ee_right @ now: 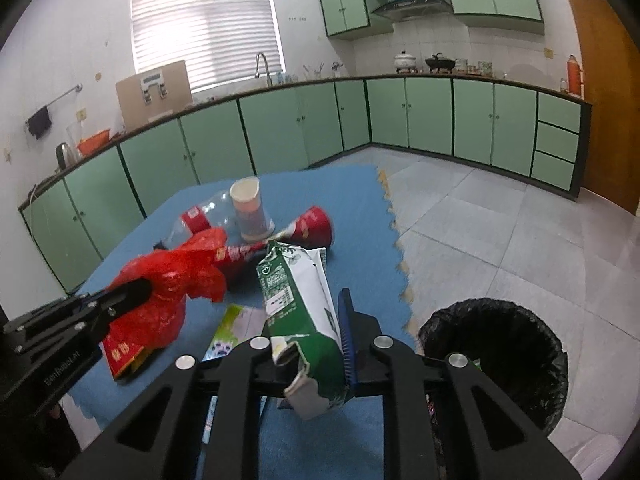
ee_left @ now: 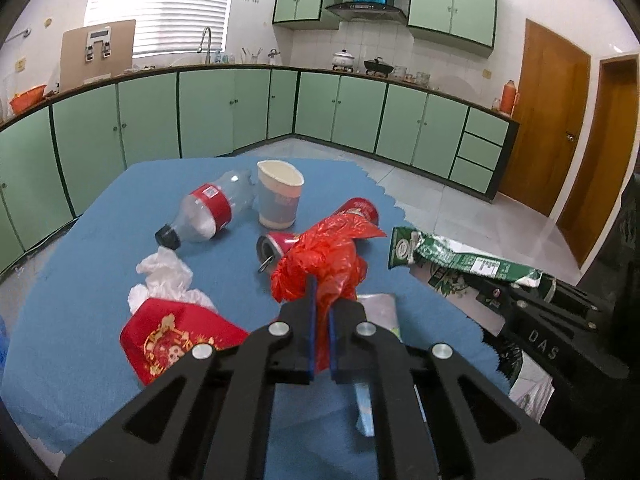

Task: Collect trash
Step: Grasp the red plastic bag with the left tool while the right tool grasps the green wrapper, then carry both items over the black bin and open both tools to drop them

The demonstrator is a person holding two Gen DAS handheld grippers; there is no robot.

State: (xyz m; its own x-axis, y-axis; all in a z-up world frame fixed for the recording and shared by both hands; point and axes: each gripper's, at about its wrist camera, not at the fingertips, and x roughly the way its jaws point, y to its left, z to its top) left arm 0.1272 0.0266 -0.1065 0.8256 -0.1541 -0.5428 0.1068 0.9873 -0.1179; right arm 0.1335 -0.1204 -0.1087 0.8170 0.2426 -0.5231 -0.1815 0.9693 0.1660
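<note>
The left gripper (ee_left: 322,308) jaws pinch a crumpled red plastic bag (ee_left: 320,256), while the right gripper (ee_right: 308,344) jaws clamp a green-and-white carton (ee_right: 298,300) above the blue table (ee_left: 88,264).

Left gripper (ee_left: 321,300): jaws pinched nearly together on a red plastic bag (ee_left: 320,256), blue pads clamping the crumpled film, most of it bunched past the fingertips. Pointing forward and somewhat downward. Seen from the right wrist view as a black linkage entering from the left, fingertips buried in the bag.

Right gripper (ee_right: 310,320): jaws part closed on a flattened green carton (ee_right: 298,292), gripped across its width; carton runs along the fingers, one end beyond the fingertips, torn end back between the finger bases. Right blue pad (ee_right: 347,332) pressed against its side. Tilted downward likewise.
</note>
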